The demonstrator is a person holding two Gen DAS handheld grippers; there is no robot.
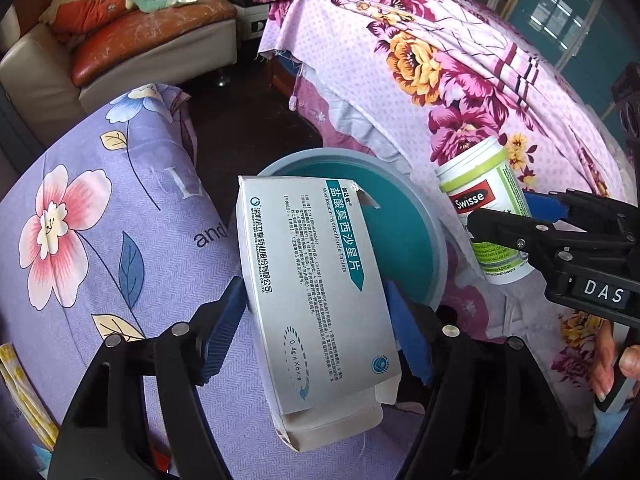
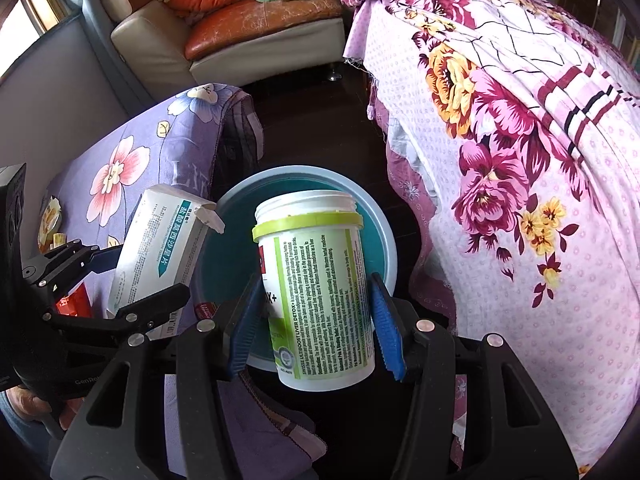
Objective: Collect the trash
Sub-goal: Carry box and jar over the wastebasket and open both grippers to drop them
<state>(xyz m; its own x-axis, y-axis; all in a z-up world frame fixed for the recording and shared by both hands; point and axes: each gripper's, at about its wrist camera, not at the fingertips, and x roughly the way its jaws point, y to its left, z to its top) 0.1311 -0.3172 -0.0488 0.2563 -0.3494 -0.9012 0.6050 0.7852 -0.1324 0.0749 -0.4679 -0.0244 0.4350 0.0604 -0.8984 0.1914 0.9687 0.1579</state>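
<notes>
Left gripper (image 1: 316, 328) fingers pinching Moxifloxacin tablet box (image 1: 316, 292), right gripper (image 2: 316, 320) fingers clamping lidless Swisse bottle (image 2: 316, 292)

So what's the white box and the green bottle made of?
The box looks like thin printed cardboard with a slight sheen: its end flaps are bent and torn. The bottle looks like smooth white plastic with a glossy green paper label; its threaded neck shows, with no cap on it.

Matt cardboard box (image 1: 312, 292), glossy plastic bottle (image 2: 316, 292), smooth plastic bin (image 2: 380, 240), printed cloth bedspread (image 2: 540, 160)
</notes>
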